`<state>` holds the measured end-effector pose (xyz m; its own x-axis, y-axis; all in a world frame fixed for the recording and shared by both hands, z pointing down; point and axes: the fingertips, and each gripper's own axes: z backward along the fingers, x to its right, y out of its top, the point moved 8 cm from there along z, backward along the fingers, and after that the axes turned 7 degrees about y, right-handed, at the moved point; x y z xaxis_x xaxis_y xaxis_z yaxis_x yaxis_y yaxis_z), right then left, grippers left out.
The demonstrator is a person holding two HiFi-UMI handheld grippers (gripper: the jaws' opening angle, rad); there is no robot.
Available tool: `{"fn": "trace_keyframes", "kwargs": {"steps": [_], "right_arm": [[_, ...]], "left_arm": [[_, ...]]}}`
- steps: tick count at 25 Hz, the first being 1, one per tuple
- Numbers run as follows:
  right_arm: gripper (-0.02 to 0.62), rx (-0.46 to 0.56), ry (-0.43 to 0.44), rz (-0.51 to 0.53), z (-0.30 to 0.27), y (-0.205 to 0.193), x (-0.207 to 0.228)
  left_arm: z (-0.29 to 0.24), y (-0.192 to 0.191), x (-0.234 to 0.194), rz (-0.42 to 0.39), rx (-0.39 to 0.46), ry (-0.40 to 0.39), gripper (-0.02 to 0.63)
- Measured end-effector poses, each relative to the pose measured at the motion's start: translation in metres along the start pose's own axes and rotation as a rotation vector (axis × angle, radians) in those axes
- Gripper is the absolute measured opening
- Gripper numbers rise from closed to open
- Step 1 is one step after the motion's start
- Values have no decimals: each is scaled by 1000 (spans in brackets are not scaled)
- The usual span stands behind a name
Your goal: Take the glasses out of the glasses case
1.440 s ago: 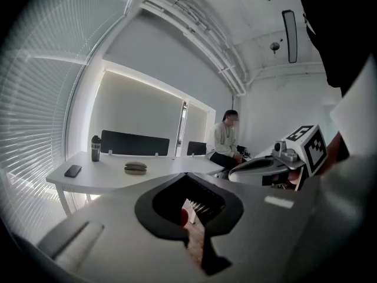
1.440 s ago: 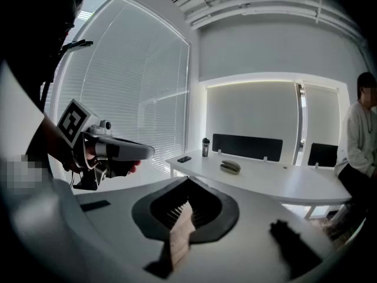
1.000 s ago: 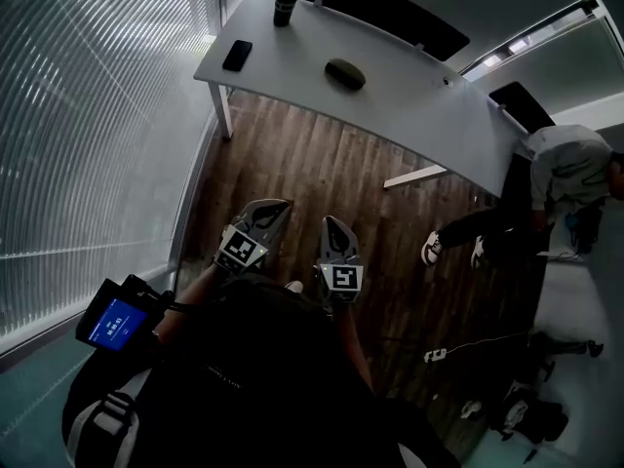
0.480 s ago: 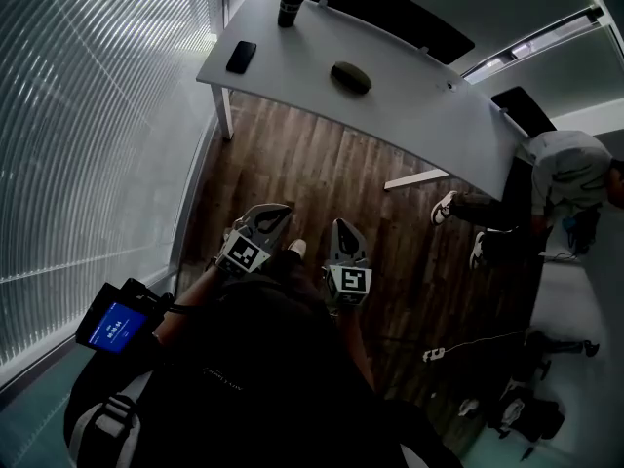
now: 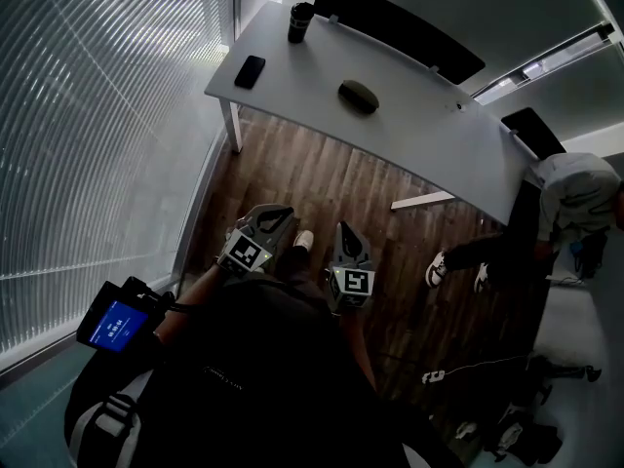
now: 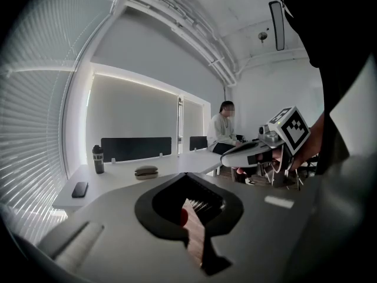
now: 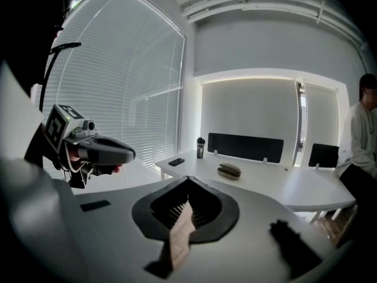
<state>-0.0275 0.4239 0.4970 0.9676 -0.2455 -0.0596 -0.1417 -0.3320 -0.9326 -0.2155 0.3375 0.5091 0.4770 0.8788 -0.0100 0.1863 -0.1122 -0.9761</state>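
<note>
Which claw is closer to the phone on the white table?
Left. The left claw hangs over the floor, short of the phone at the table end; the right claw is beside it, farther off.

Stepped nearer the front edge of the table (image 5: 439, 135), carrying the left gripper (image 5: 276, 213) and right gripper (image 5: 343, 230) forward over the wood floor (image 5: 322, 174). Put a pale shoe (image 5: 303, 241) further out between the two. Brought the glasses case (image 5: 358, 96) closer ahead.

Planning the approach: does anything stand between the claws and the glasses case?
Nothing visible does. Only wood floor separates the left claw and right claw from the table; the glasses case lies apart from the phone and tumbler.
</note>
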Motion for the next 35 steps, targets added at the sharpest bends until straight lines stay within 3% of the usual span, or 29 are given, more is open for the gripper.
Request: {"fn": "trace_keyframes", "kwargs": {"steps": [16, 29, 35], "right_arm": [[5, 19, 19, -66, -22, 1, 96], [5, 36, 18, -111, -31, -18, 202], [5, 30, 60, -89, -41, -26, 239]], "left_arm": [[-90, 25, -1, 9, -60, 45, 8], [-192, 45, 11, 25, -119, 47, 8], [-216, 50, 21, -32, -149, 32, 8]]}}
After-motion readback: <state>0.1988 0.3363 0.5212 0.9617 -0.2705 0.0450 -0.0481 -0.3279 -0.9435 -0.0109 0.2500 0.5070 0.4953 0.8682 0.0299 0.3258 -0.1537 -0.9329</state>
